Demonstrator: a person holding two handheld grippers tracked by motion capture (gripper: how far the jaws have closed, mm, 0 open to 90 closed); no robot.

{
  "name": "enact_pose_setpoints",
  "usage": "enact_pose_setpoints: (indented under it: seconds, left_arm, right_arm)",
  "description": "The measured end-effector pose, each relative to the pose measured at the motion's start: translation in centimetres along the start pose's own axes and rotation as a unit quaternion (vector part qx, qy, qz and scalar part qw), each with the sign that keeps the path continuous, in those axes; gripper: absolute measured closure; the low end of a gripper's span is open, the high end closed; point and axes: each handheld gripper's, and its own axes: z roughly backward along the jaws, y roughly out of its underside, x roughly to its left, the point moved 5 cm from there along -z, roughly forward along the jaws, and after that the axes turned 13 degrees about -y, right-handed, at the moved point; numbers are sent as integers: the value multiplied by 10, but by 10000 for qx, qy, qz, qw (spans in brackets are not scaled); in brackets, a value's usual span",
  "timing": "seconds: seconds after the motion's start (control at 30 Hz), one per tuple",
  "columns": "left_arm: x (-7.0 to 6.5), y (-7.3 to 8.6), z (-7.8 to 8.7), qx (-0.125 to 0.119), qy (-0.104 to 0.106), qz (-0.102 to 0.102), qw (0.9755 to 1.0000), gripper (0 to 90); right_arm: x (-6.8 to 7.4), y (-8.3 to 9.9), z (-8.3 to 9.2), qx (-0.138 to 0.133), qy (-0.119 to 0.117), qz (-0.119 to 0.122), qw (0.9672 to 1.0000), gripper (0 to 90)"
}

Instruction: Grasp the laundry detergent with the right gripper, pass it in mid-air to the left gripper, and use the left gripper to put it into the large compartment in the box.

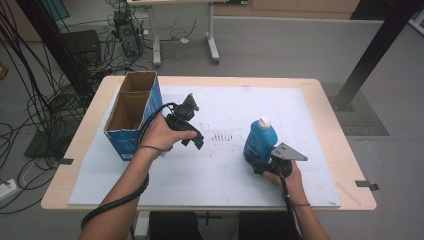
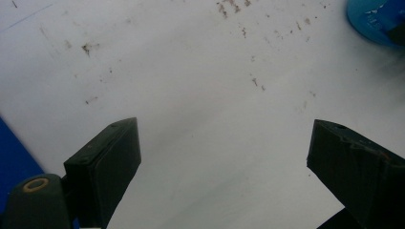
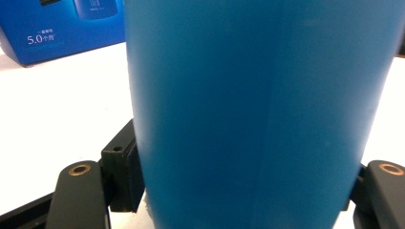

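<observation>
A blue bottle [image 1: 260, 140] with a white cap stands upright on the white sheet [image 1: 215, 175], right of the middle. My right gripper [image 1: 256, 163] is shut on its lower body; in the right gripper view the bottle [image 3: 258, 114] sits between the two jaws, with a pad against each side. My left gripper [image 1: 196, 140] is held over the sheet left of the middle, beside the box. Its jaws [image 2: 224, 157] stand wide open over bare, speckled sheet with nothing between them. The bottle [image 2: 377, 19] shows far off at the top right of that view.
An open blue cardboard box [image 1: 132, 112] with two compartments stands at the table's left rear; its printed side [image 3: 62, 28] appears behind the bottle. The wooden table [image 1: 345, 150] borders the sheet. Cables, a desk and a black post stand on the floor beyond.
</observation>
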Motion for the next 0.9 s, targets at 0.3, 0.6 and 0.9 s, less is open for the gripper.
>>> enact_pose_setpoints:
  seconds: [0.3,0.6,0.9]
  left_arm:
    - [-1,1,-1,12,3,-10,10000,114]
    - [-2,1,0,4,-6,-10,10000,114]
    - [-3,1,1,16,-9,-43,10000,114]
  right_arm:
    - [0,0,0,7,-30,22,10000,327]
    - [1,0,0,16,-56,28,10000,351]
    - [-1,0,1,-42,-44,-48,10000,391]
